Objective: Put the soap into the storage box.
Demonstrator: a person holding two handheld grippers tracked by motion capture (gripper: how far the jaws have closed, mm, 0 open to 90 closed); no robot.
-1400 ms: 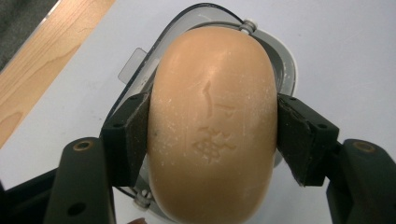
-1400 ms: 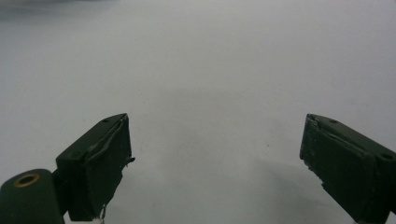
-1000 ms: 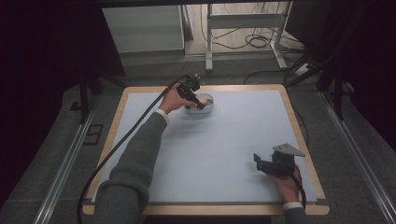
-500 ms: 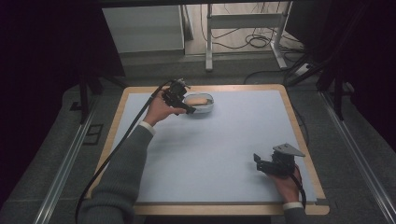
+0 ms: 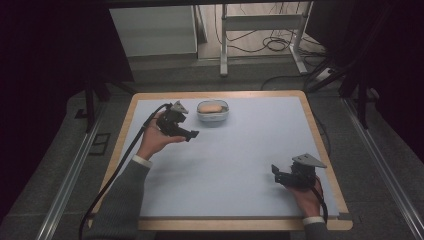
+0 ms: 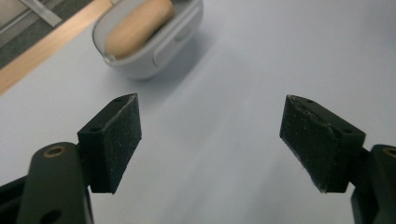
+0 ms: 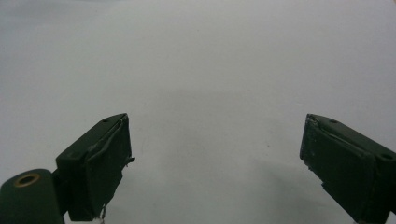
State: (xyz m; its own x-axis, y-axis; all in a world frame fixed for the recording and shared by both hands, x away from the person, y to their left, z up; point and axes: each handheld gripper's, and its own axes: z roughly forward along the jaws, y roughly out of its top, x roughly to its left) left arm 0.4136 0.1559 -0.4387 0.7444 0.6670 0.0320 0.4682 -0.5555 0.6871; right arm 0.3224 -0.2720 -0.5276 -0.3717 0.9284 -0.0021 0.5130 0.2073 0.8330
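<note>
A small pale container (image 5: 212, 113) sits near the far edge of the table (image 5: 240, 160), with a tan, loaf-shaped piece (image 5: 212, 107) lying in it; its long axis runs roughly across the table in the high view, and slants up to the right in the left gripper view; the left gripper (image 5: 190, 134) hangs just beside the container, on its near-left side, apart from it; its jaws stand wide apart and hold nothing; in its own view the container (image 6: 149, 42) lies ahead and to the left of the gap, beyond the left pad (image 6: 122, 135), so any reach for it would, I judge, need the hand to swing left and forward; the right gripper (image 5: 276, 172) rests near the table's near right corner, well apart from the container; its jaws too are spread wide and empty, with bare table surface (image 7: 210, 84) ahead; the left hand (image 5: 155, 140) is clearly the nearer one.
</note>
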